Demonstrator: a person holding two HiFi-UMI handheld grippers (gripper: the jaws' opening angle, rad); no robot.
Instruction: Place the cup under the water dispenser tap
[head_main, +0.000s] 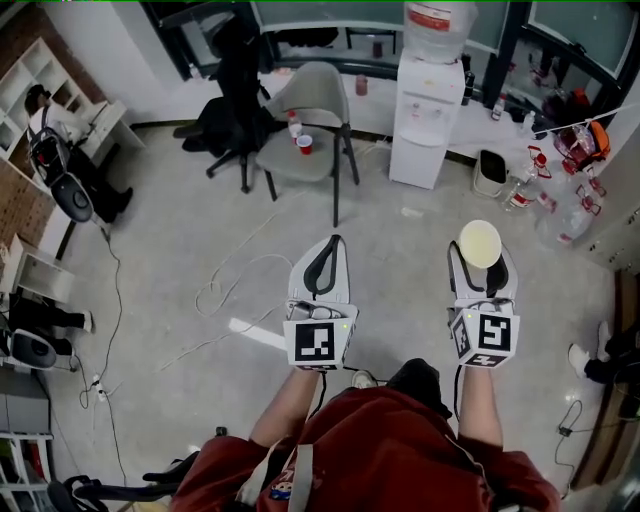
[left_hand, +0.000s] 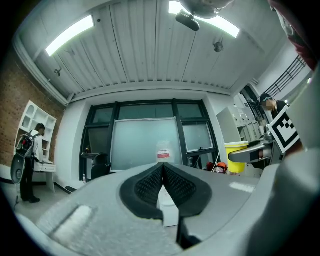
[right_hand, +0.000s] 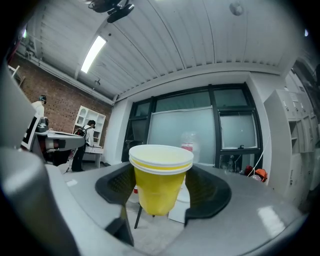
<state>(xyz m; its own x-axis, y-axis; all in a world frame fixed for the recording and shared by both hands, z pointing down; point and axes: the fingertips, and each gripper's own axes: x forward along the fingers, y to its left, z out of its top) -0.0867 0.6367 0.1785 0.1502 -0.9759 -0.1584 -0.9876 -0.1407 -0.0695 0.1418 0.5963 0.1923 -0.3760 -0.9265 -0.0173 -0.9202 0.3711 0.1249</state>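
"Since the right gripper view looks straight along the right gripper (right_hand: 162, 177), what have its fingers (right_hand: 114, 184) got?"

"They stand wide apart and press on either side of a yellow cup (right_hand: 159, 187). It sits upright between them, mouth up, held in the air."

"And the left gripper (left_hand: 163, 175)?"

"Its fingers (left_hand: 145, 187) are closed together, pad against pad, with nothing between them. From the head view, both grippers are held out side by side over the grey floor (head_main: 180, 260), pointing roughly level."

"Where is the cup against the water dispenser?"

"The water dispenser (head_main: 424, 120), white with a bottle on top, stands by the far wall. It is ahead of the cup and well apart from it. I cannot make out its tap. To the left of it stands a grey chair (head_main: 312, 110) with a red cup (head_main: 304, 144) on the seat."
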